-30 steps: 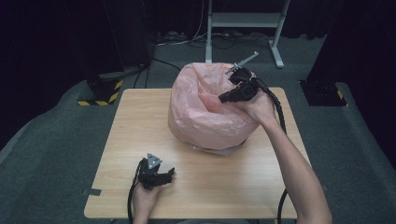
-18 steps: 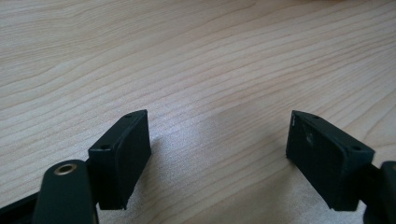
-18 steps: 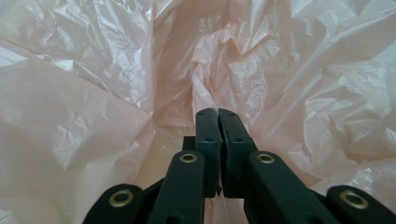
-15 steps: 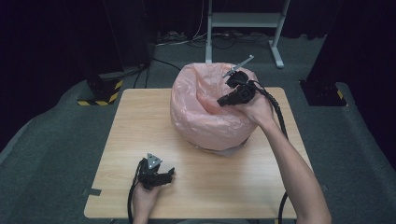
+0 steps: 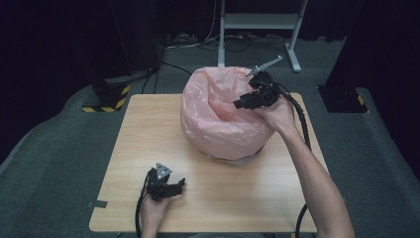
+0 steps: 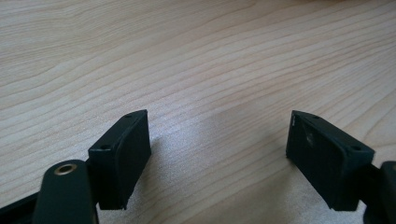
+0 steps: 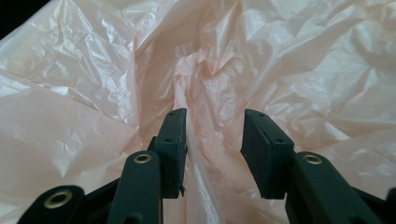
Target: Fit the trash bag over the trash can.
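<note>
A crumpled pink plastic bag [image 5: 218, 124] stands puffed up at the far middle of the wooden table [image 5: 148, 129]. My right gripper [image 5: 237, 104] reaches over the bag's right rim and points into its hollow. In the right gripper view the jaws of that gripper [image 7: 215, 116] stand partly apart, and a ridge of the bag's film [image 7: 303, 60] runs up along the inside of the left jaw. My left gripper [image 5: 180, 183] rests on the table near the front edge. Its jaws [image 6: 217, 121] are wide open over bare wood [image 6: 187, 46] with nothing between them.
Behind the table stands a grey metal stand [image 5: 257, 20], and a yellow-and-black striped base [image 5: 106, 101] sits on the floor at the back left. A dark block [image 5: 341, 94] lies on the carpet to the right. The right gripper's thick cable [image 5: 302, 124] hangs along the forearm.
My right gripper has shifted slightly at the bag's right rim, staying over the hollow. The left gripper has not moved.
</note>
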### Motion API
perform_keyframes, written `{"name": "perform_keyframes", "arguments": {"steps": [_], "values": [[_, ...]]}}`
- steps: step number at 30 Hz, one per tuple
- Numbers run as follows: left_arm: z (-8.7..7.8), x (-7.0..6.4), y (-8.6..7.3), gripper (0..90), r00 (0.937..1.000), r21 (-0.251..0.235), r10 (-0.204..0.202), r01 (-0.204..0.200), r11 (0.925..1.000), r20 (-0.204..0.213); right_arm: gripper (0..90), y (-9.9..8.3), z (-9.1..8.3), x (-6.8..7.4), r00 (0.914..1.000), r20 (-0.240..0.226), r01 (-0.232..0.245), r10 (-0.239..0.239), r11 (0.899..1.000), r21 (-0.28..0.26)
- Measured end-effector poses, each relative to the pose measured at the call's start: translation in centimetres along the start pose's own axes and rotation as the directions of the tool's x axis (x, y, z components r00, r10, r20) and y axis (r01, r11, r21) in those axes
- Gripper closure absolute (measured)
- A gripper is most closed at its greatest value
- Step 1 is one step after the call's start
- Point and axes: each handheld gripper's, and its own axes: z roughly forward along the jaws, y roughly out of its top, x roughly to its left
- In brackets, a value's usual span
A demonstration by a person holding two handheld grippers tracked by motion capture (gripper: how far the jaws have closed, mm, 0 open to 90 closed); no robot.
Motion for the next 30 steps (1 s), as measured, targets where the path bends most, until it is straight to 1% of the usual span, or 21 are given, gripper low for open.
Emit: {"name": "perform_keyframes", "arguments": {"steps": [3, 7, 11, 23, 30], "values": [[0.0, 0.0, 0.0, 22.0, 1.0000, 0.000, -0.001, 0.001, 1.0000, 0.001, 60.4, -0.3, -0.4, -0.2, 0.9999, 0.004, -0.013, 0.013, 1.000, -0.027], [0.0, 0.0, 0.0, 22.0, 1.0000, 0.000, -0.001, 0.001, 1.0000, 0.001, 59.8, -0.9, -0.8, -0.7, 0.9993, 0.014, -0.033, 0.034, 0.998, -0.047], [0.0, 0.0, 0.0, 21.9, 1.0000, 0.000, -0.001, 0.001, 1.0000, 0.001, 59.1, -1.1, -1.5, -1.0, 0.9990, 0.023, -0.037, 0.039, 0.997, -0.073], [0.0, 0.0, 0.0, 21.9, 1.0000, 0.000, -0.001, 0.001, 1.0000, 0.001, 57.5, -1.5, -2.5, -1.2, 0.9982, 0.042, -0.038, 0.041, 0.996, -0.084], [0.0, 0.0, 0.0, 22.0, 1.0000, 0.000, 0.000, 0.000, 1.0000, 0.001, 56.7, -2.1, -3.4, -1.6, 0.9974, 0.051, -0.045, 0.051, 0.993, -0.105]]}}
